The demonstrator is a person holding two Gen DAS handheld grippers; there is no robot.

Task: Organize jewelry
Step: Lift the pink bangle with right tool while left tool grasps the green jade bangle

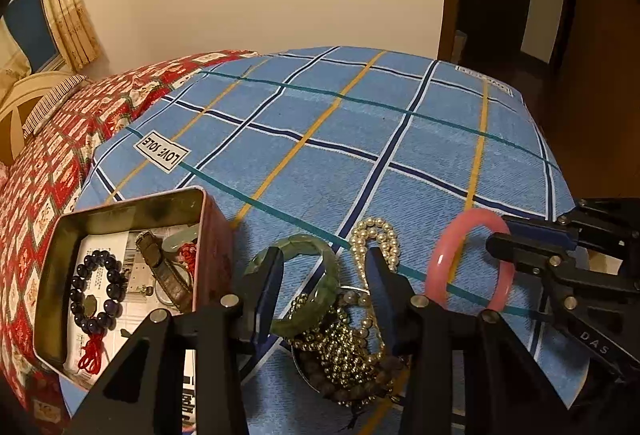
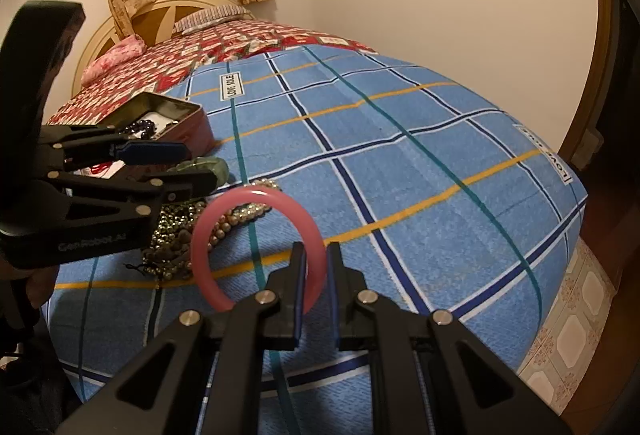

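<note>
My left gripper [image 1: 324, 255] is open above a heap of jewelry on the blue checked cloth. A green jade bangle [image 1: 330, 275] lies partly between its fingers, and the pads do not press on it. Under and around it lie a pearl string [image 1: 376, 231] and a pile of small gold and brown beads [image 1: 340, 351]. My right gripper [image 2: 316, 247] is shut on a pink bangle [image 2: 256, 193], held upright just right of the heap. From the left wrist the pink bangle [image 1: 436, 263] and right gripper [image 1: 498, 231] show at right.
An open pink-sided tin [image 1: 136, 205] sits left of the heap and holds a dark purple bead bracelet [image 1: 96, 291], a strap and red cord. The blue cloth [image 2: 400, 175] covers a bed with a red patterned spread [image 2: 132, 83]. Its edge drops to a tiled floor [image 2: 576, 335] at right.
</note>
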